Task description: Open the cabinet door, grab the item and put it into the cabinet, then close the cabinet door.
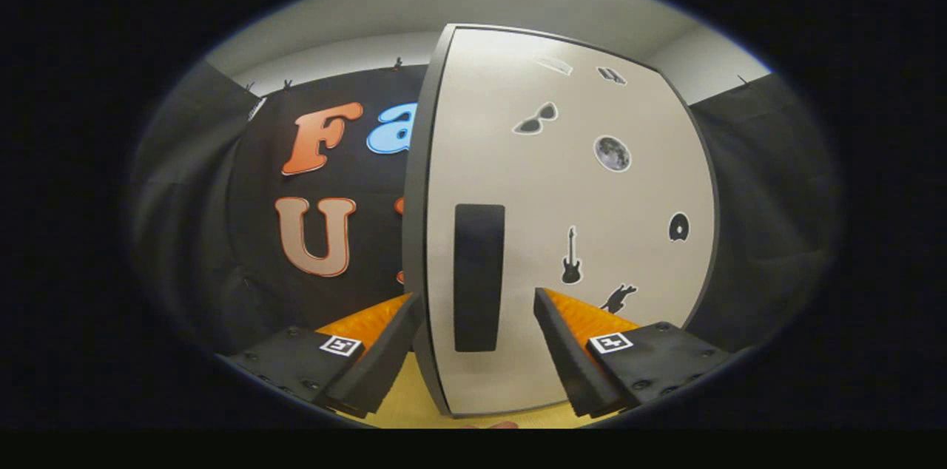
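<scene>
1. Left finger (385, 351): it sits just past the dark free edge of the cabinet door (570, 195), on the booth-wall side, over a yellow tabletop (407, 402).
2. Door handle (479, 277): the black upright bar lies between the two fingers, just ahead of them; the gripper (479, 306) stands spread wide, neither finger clearly pressing on it.
3. Right finger (555, 339): it is in front of the pale door face, near a guitar sticker (570, 256) and a moon sticker (612, 153).
4. The item to be stored cannot be seen here, and neither can the cabinet's inside.
5. Risk, as judged: with the left finger at the door's edge, closing now could pinch that edge as well as the handle, or slip off and swing the door uncontrolled.
</scene>
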